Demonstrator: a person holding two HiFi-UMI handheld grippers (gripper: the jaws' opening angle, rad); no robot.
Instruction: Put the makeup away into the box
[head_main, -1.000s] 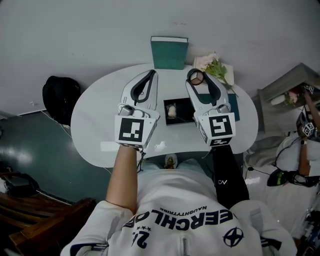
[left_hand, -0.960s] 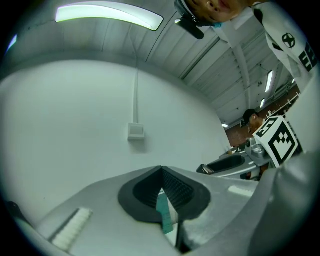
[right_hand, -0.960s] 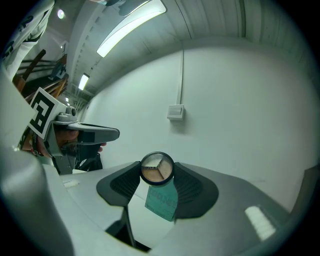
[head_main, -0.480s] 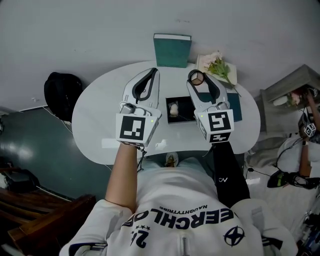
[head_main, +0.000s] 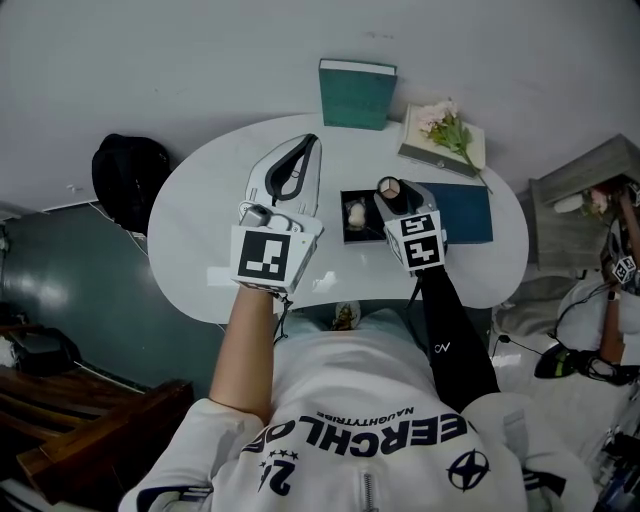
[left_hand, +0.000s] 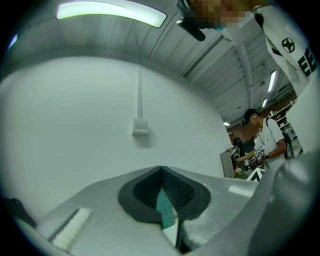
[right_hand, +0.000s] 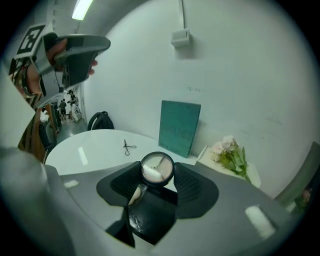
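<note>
**White oval table with a makeup box, seen from beside the person.**

- Landmark: the open, black rectangular box (head_main: 362, 237) lies flat near the middle of the white oval table (head_main: 200, 210). A small pale rounded item (head_main: 355, 212) lies inside it.
- The right gripper (head_main: 391, 191) tilts downward over the right-hand part of the box. Its dark ribbed pads (right_hand: 195, 187) press on either side of a small round black-rimmed compact with pale powder (right_hand: 157, 168). The compact is clamped there, with the box's black interior showing directly beneath it. Whether the compact touches the box cannot be told.
- The left gripper (head_main: 306, 148) is held about level to the left of the box, well apart from it. Its jaws are closed tip to tip and carry nothing; only a narrow gap shows between the pads behind the tips.
- Behind the box, at the table's far edge, an upright teal hardcover book (head_main: 357, 93) stands against the white wall.
- Behind and to the right of the box lies a pale flat case with pink flowers and green stems on top (head_main: 444, 133).
- Just right of the box lies a dark blue-green flat rectangular panel (head_main: 463, 212).
- A small metal scissor-handled tool (right_hand: 129, 146) lies on the table, beyond and to the left of the box.
</note>
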